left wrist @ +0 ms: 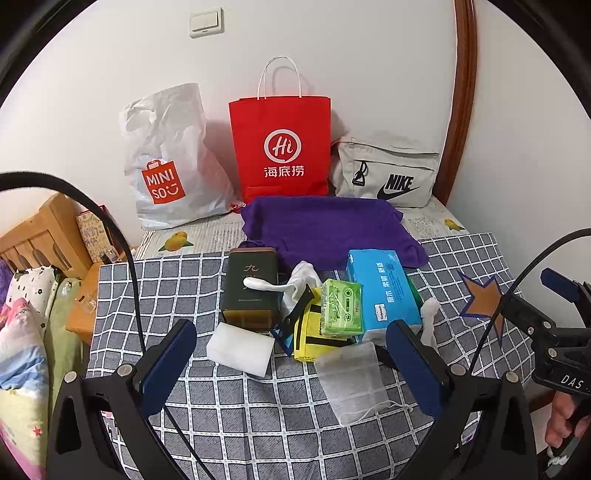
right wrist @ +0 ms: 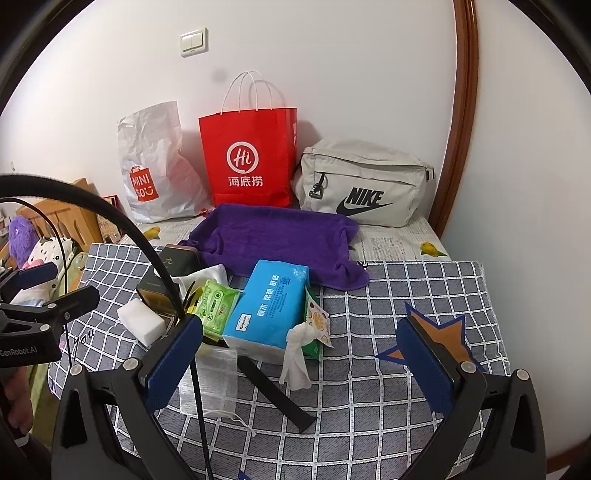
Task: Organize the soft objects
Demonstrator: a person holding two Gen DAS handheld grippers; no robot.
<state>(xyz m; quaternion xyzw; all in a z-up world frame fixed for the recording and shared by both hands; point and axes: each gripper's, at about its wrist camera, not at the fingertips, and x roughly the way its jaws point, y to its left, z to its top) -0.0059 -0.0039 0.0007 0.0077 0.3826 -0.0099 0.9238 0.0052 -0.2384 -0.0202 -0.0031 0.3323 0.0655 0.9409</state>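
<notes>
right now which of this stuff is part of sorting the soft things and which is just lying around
Likely part of the job:
purple towel
blue tissue pack
green wipes pack
white sponge block
mesh pouch
knotted white cloth

Probably just lying about:
dark tin box
wall switch
wooden headboard

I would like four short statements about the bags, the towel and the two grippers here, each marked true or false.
1. The red paper bag stands between the white plastic bag and the grey Nike bag. True.
2. The purple towel is inside the red paper bag. False: it lies spread in front of the bags.
3. The left gripper holds the blue tissue pack. False: it is open and holds nothing.
4. The right gripper is open. True.
</notes>
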